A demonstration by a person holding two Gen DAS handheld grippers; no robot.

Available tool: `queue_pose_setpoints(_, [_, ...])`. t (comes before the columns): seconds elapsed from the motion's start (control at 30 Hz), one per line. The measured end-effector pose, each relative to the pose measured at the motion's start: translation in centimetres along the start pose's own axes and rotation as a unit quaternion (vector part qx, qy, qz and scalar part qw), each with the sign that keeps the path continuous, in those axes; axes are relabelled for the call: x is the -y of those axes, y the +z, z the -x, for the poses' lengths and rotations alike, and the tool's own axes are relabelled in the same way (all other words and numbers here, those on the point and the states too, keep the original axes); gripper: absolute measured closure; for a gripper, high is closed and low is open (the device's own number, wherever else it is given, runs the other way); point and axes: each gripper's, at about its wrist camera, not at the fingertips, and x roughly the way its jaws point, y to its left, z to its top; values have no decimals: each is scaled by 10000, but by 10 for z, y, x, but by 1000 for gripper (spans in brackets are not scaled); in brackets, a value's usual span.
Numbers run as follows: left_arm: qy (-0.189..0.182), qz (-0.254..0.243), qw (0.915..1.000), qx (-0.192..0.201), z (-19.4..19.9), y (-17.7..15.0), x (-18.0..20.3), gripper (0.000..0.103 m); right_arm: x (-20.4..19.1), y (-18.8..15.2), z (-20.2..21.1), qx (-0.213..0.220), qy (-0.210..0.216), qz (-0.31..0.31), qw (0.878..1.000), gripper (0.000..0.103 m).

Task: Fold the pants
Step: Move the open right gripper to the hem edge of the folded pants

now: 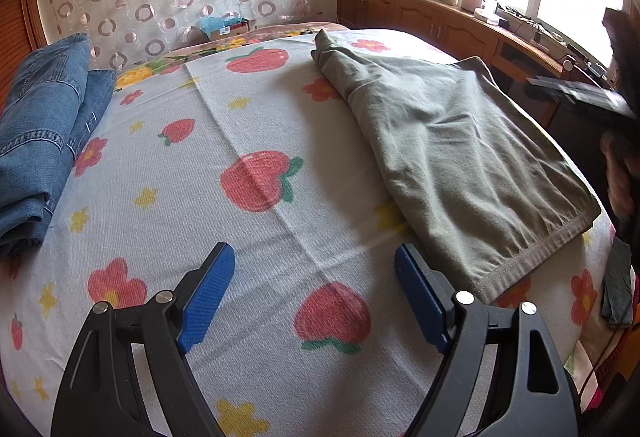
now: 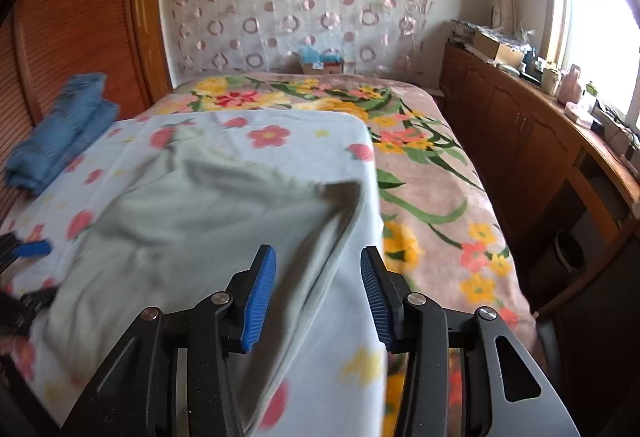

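Note:
Grey-green pants (image 1: 452, 153) lie folded on a white strawberry-print sheet (image 1: 248, 141), running from the far middle to the near right. My left gripper (image 1: 316, 269) is open and empty above the sheet, just left of the pants' near hem. In the right wrist view the pants (image 2: 192, 221) look blurred, spread on the sheet (image 2: 304, 141). My right gripper (image 2: 318, 277) is open and empty above the pants' right edge. The left gripper's blue pad (image 2: 34, 248) shows at the far left.
Folded blue jeans (image 1: 44, 125) lie at the sheet's left edge, also seen in the right wrist view (image 2: 64, 125). A floral blanket (image 2: 432, 173) covers the bed to the right. Wooden cabinets (image 2: 520, 125) with clutter line the window wall. A wooden panel (image 2: 72, 29) stands on the left.

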Motion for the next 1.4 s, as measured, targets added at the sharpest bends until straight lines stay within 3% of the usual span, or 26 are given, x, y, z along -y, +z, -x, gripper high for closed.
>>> queue_pose_setpoints(0.23, [-18,-32,10000,-41,-1,1,1,15,-24,-48,37,66,227,-274,9993,57])
queue_pose_setpoints(0.73, [-20,27,9999,-99,0,4,-1,15,-31,-62,48,-100,133,-254,9995,57])
queue_pose_setpoints(1.03, [-498,4,9983,299,25,15,9,15,-33,-70,50,-206,140,-348,9991,57])
queue_pose_setpoints(1.4, [-912,-26,9958,48,9,9,22,27,-34,-71,47,-249,213,-352,9988,62])
